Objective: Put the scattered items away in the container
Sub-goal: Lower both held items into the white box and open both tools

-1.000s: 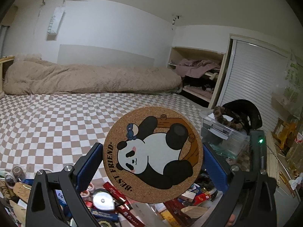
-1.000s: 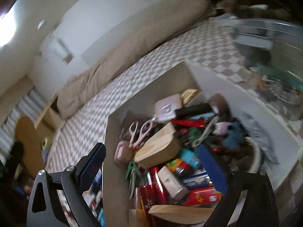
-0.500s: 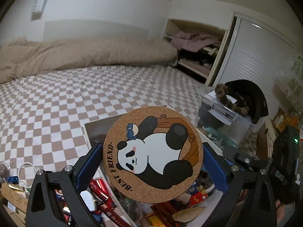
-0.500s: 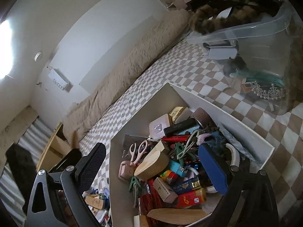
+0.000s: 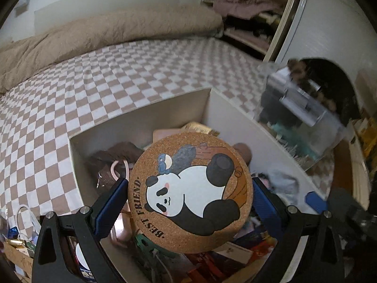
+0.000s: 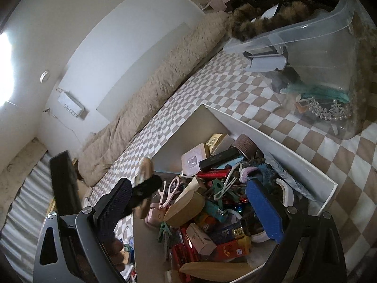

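Left tool (image 5: 190,194) wide around coaster (image 5: 190,193)

Both wrist views look steeply down, close, sharing white container (image 5: 212,108); left seemingly blurred.

Soft, even indoor light fills both views. A blown-out glare (image 6: 4,63) burns at the right wrist view's left edge. Fisheye bending curves the walls and darkens the corners. The clear storage bin (image 5: 304,108) smears with motion blur.

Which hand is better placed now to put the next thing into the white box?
The left: its tongs already hold the panda coaster over the white box. The right tongs are open and empty.
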Demonstrator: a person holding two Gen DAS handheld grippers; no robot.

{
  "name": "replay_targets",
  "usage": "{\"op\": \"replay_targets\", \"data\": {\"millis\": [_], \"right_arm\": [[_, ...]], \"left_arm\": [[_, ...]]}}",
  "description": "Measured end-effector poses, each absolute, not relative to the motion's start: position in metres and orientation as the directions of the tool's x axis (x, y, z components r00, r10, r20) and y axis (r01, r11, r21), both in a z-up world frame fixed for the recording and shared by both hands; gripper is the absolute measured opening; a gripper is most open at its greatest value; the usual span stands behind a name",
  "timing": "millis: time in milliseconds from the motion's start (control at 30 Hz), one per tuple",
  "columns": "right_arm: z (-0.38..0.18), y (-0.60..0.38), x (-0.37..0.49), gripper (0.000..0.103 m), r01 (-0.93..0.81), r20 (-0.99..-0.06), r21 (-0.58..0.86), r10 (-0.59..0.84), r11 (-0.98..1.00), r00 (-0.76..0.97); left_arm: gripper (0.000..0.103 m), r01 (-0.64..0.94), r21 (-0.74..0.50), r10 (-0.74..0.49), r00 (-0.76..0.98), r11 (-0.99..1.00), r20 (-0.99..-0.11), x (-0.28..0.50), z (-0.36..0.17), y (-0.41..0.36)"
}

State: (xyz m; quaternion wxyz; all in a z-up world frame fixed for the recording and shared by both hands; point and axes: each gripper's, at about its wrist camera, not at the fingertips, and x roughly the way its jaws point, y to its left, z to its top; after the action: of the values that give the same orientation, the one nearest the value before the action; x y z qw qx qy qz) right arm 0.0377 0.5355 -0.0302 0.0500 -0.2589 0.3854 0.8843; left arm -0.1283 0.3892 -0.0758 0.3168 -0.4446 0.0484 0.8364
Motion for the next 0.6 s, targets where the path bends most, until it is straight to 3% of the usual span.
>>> {"op": "replay_targets", "data": {"millis": [600], "right_arm": [[-0.032, 0.535, 0.036, 0.098, -0.289, -0.504, 0.652, -0.115, -0.701, -0.856]], "left_arm": [[0.103, -0.538, -0.114, 0.404, -0.460, -0.835, -0.791, -0.139, -0.093, 0.387]]}}
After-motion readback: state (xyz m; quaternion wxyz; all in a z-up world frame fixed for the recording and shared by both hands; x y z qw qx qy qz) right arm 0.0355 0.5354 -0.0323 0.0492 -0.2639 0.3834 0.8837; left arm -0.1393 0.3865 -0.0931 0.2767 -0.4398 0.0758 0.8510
